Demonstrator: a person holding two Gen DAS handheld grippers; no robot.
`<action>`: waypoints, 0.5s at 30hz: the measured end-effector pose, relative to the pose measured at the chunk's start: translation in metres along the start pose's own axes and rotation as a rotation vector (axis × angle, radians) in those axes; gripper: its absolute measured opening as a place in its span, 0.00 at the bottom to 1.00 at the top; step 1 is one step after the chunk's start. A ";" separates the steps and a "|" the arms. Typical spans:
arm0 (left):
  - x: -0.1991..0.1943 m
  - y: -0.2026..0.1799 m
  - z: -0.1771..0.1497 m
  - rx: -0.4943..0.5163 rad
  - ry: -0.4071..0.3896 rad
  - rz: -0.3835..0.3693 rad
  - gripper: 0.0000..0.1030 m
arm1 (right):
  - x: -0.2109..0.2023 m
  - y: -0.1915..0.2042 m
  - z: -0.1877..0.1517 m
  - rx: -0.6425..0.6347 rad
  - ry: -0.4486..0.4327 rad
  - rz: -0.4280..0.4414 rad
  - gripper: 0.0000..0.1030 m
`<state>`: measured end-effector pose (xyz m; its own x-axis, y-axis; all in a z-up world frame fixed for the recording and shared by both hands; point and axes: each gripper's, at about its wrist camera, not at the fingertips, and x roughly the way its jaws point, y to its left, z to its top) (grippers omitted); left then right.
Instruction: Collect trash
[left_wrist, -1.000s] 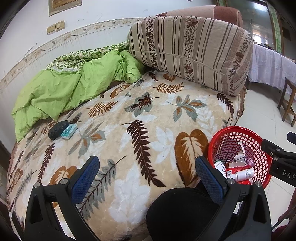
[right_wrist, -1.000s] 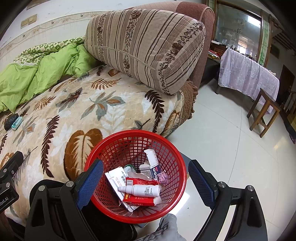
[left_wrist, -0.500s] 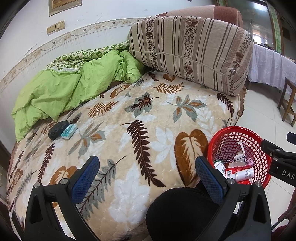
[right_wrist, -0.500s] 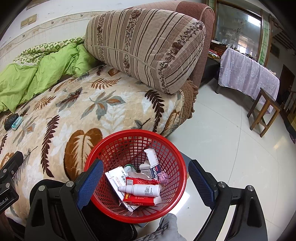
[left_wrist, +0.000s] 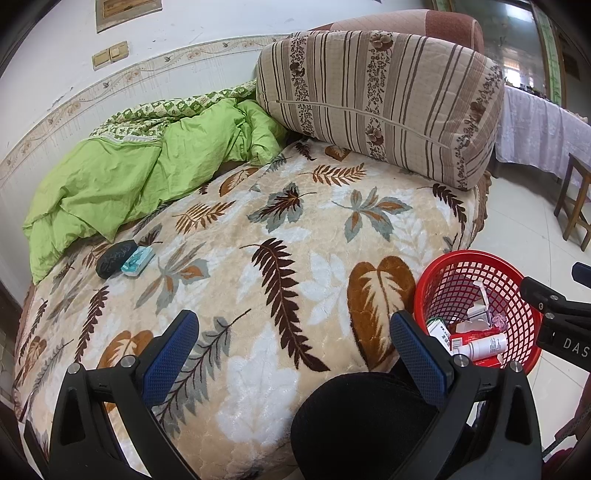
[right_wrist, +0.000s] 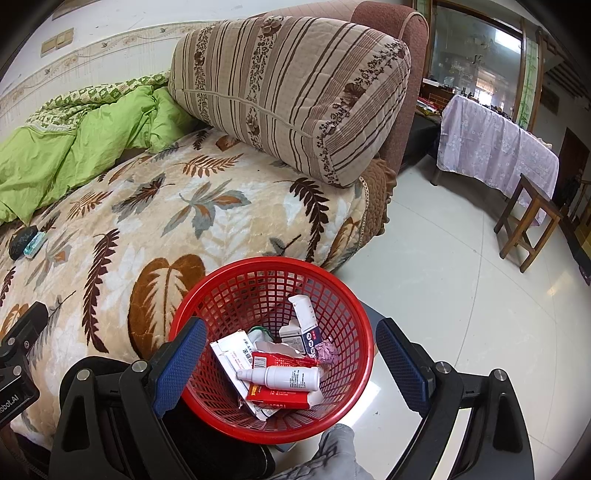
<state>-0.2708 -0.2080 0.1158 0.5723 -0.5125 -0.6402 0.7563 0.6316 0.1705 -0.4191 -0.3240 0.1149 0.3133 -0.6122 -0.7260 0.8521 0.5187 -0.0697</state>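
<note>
A red mesh basket (right_wrist: 332, 284) sits at the near edge of the bed and holds several pieces of trash, among them a white spray bottle (right_wrist: 280, 377), a red box and a white tube; it also shows in the left wrist view (left_wrist: 443, 280). My right gripper (right_wrist: 291, 358) is open and empty, hovering over the basket. My left gripper (left_wrist: 293, 349) is open and empty above the leaf-patterned blanket (left_wrist: 258, 240). A small teal packet (left_wrist: 137, 260) lies beside a black case (left_wrist: 115, 253) at the far left of the bed.
A crumpled green duvet (left_wrist: 129, 177) lies at the back left. A big striped cushion (left_wrist: 376, 99) leans on the headboard. A wooden stool (right_wrist: 528, 221) and a table with a lilac cloth (right_wrist: 495, 144) stand on the tiled floor to the right.
</note>
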 end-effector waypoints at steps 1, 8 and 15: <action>0.000 0.000 0.000 0.000 0.000 0.000 1.00 | 0.000 0.000 0.000 0.000 0.000 0.000 0.92; 0.000 0.001 0.001 -0.004 0.000 0.001 1.00 | 0.000 0.001 -0.001 -0.002 0.001 0.001 0.92; 0.006 0.009 -0.005 -0.047 0.019 -0.006 1.00 | 0.002 0.011 -0.002 -0.034 0.001 0.007 0.92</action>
<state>-0.2621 -0.2018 0.1099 0.5610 -0.5055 -0.6556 0.7437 0.6555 0.1310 -0.4103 -0.3184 0.1111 0.3184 -0.6080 -0.7273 0.8352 0.5428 -0.0881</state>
